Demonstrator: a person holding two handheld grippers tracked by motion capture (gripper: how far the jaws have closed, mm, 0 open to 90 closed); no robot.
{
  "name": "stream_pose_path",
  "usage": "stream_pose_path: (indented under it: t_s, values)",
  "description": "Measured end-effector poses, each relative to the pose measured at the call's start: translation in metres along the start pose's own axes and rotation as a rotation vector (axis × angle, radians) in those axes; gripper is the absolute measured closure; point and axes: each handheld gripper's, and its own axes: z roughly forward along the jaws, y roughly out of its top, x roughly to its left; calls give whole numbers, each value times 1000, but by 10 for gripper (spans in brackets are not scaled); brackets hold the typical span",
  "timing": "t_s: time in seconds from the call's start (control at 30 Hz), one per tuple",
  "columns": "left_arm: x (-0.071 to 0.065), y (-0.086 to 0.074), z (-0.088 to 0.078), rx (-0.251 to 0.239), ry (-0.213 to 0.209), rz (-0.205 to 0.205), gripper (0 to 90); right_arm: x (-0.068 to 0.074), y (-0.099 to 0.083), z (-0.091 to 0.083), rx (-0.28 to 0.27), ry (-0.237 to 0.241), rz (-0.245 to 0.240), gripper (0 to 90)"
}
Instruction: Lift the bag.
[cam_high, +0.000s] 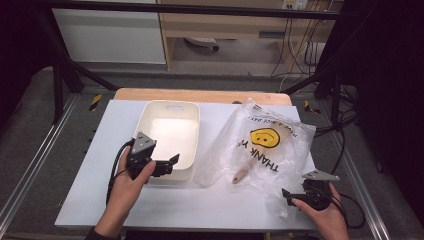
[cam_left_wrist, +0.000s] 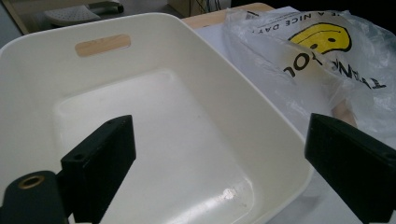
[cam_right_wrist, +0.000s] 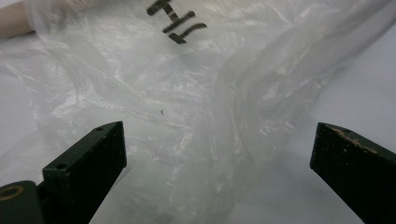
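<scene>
On the white worktop (cam_high: 165, 200) a person holds one tool in each hand. The right tool (cam_high: 289, 196) is low at the near right corner, just at the near edge of a clear plastic bag (cam_high: 260, 150) that lies crumpled on the right half of the worktop. The bag has a yellow smiley face (cam_high: 264, 137) and black letters printed on it. In the right gripper view the two black jaws stand wide apart, and the thin film of the bag (cam_right_wrist: 187, 93) lies flat between and in front of them; the pads do not press on it, so this tool is open and holds nothing. From under the bag's near left side a pale wooden handle (cam_high: 240, 175) sticks out onto the worktop; what it belongs to I cannot tell, because the plastic covers the rest. The left tool (cam_high: 172, 161) is at the near edge of a cream plastic tub (cam_high: 192, 120), which stands on the left half of the worktop, just beside the bag. In the left gripper view its jaws are also spread wide, one over the inside of the tub (cam_left_wrist: 261, 116) and the other outside its rim, toward the bag (cam_left_wrist: 327, 60); whether they touch the rim I cannot tell. The tub has a slot handle (cam_left_wrist: 102, 45) in its far wall.
</scene>
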Motion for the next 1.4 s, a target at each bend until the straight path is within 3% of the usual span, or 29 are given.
stream_pose_path:
  t_s: [0.17, 0.4, 0.5, 0.6, 0.87, 0.97, 1.07, 1.13, 1.3, 1.4]
  values:
    - [0, 0, 1, 4, 0, 0, 86, -3, -6, 7, 48, -3, 20, 45]
    - [5, -2, 2, 4, 10, -11, 85, 7, -3, 11, 49, -4, -14, 72]
    - [7, -3, 2, 6, 15, -16, 86, 11, -2, 11, 46, 5, -33, 134]
    - [8, -4, 3, 8, 17, -18, 86, 15, -1, 10, 29, 23, -52, 246]
    - [8, -4, 3, 7, 14, -21, 86, 19, 3, 10, -5, 102, -96, 774]
    - [8, -4, 4, 8, 11, -22, 85, 16, 3, 10, -12, 114, -96, 895]
    - [6, -3, 3, 9, 6, -18, 86, 11, 2, 9, -15, 124, -95, 900]
    - [4, -3, 3, 4, 3, -19, 86, 5, 1, 6, -2, 99, -93, 900]
    - [-4, -2, 5, 8, -15, -6, 85, -16, -4, 0, -6, 44, -36, 900]
    - [-8, -1, 5, 9, -19, 4, 86, -21, -3, 0, 7, 22, -39, 900]
